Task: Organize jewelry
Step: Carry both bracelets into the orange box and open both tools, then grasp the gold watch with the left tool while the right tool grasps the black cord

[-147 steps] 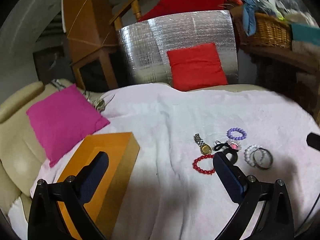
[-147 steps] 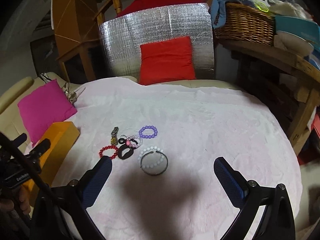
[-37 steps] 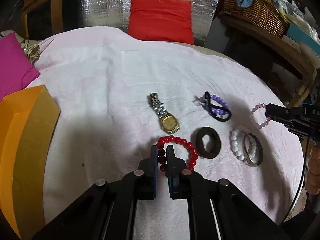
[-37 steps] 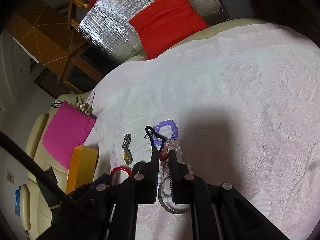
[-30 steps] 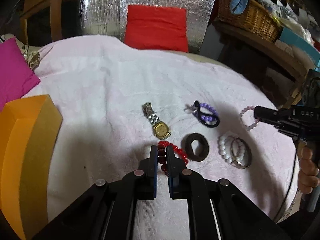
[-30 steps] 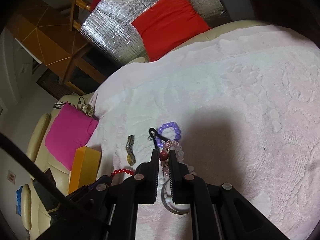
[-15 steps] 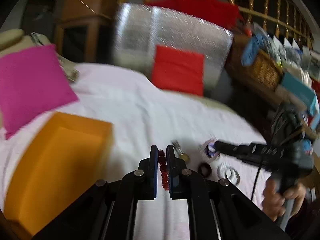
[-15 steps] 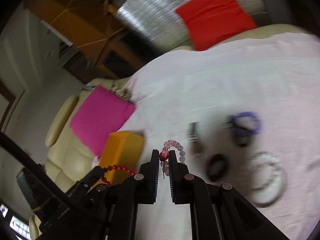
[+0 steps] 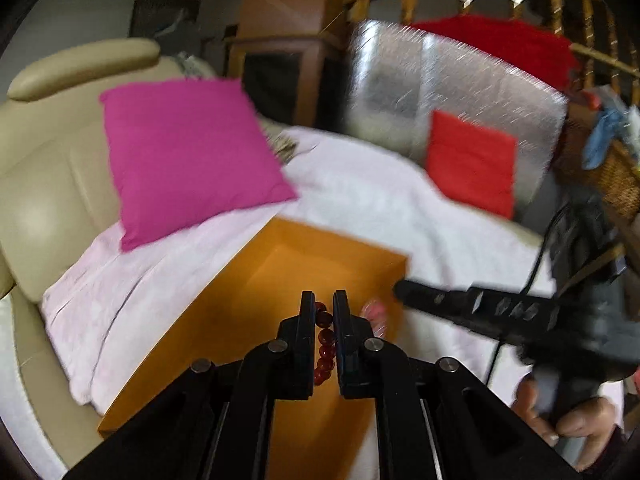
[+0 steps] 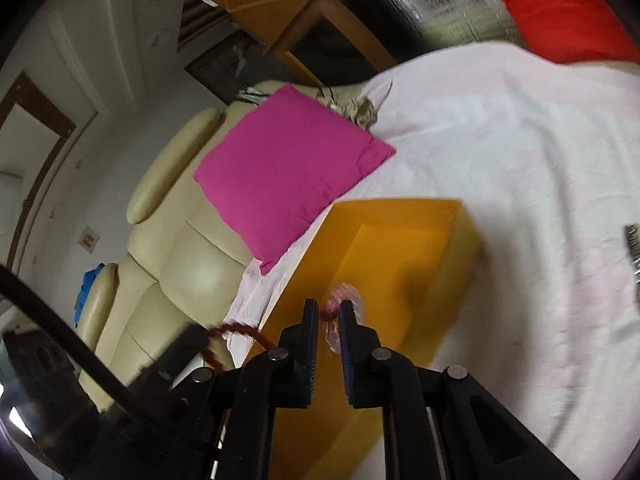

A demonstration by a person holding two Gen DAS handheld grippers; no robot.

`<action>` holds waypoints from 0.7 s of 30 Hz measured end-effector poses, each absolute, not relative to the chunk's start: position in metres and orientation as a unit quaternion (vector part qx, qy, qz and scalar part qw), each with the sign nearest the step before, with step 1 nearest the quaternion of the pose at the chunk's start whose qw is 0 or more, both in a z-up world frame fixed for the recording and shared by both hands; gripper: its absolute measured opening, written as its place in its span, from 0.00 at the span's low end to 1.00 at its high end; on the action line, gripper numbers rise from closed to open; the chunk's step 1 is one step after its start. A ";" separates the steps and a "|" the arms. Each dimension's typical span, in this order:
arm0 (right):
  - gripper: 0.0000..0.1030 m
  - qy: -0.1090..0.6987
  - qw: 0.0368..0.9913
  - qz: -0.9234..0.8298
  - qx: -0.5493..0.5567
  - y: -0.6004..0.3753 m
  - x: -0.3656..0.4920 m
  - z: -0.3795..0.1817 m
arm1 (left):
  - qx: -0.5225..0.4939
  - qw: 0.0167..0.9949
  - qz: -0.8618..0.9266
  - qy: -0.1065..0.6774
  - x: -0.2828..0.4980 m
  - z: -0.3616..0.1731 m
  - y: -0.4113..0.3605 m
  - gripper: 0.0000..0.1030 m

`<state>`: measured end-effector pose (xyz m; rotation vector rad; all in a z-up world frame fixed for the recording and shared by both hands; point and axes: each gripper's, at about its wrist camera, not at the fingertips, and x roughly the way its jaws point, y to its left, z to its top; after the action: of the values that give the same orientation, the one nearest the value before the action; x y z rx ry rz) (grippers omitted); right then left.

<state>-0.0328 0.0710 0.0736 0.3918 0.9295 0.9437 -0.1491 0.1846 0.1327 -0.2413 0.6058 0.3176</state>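
My left gripper [image 9: 323, 304] is shut on a red bead bracelet [image 9: 325, 346] and holds it over the open orange box [image 9: 256, 280]. My right gripper [image 10: 330, 312] is shut on a pale pink bead bracelet [image 10: 347, 295] with a dark pink bead, also over the orange box [image 10: 400, 256]. In the left wrist view the right gripper [image 9: 404, 293] reaches in from the right, with the pink bracelet [image 9: 374, 314] hanging at its tip. In the right wrist view the red bracelet [image 10: 236, 330] hangs from the left gripper at lower left.
The box lies on a white-pink cloth [image 9: 380, 196] over a cream sofa [image 9: 36, 184]. A magenta cushion [image 9: 188, 152] sits just behind the box. A red cushion [image 9: 472, 164] leans on a silver foil panel [image 9: 448, 88]. A watch strap [image 10: 633, 246] shows at the right edge.
Both grippers closed on bracelets, lifted them off the cloth and swung left; they now hang over the orange box instead of the jewelry pile.
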 end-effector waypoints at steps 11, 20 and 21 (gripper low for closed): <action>0.31 0.386 0.823 0.362 0.206 -0.030 -0.027 0.093 | -0.086 0.938 0.155 0.299 -0.131 0.127 0.150 0.32; 0.33 0.384 0.858 0.247 0.236 -0.189 -0.041 0.091 | -0.057 0.938 0.080 0.332 -0.086 0.117 0.069 0.32; 0.33 0.384 0.858 0.238 0.244 -0.203 -0.042 0.087 | -0.055 0.937 0.069 0.337 -0.078 0.113 0.059 0.32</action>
<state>-0.0423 -0.2033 0.0866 0.5133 0.8066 0.5003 -0.0782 0.0592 0.1134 -0.1133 0.6882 0.1400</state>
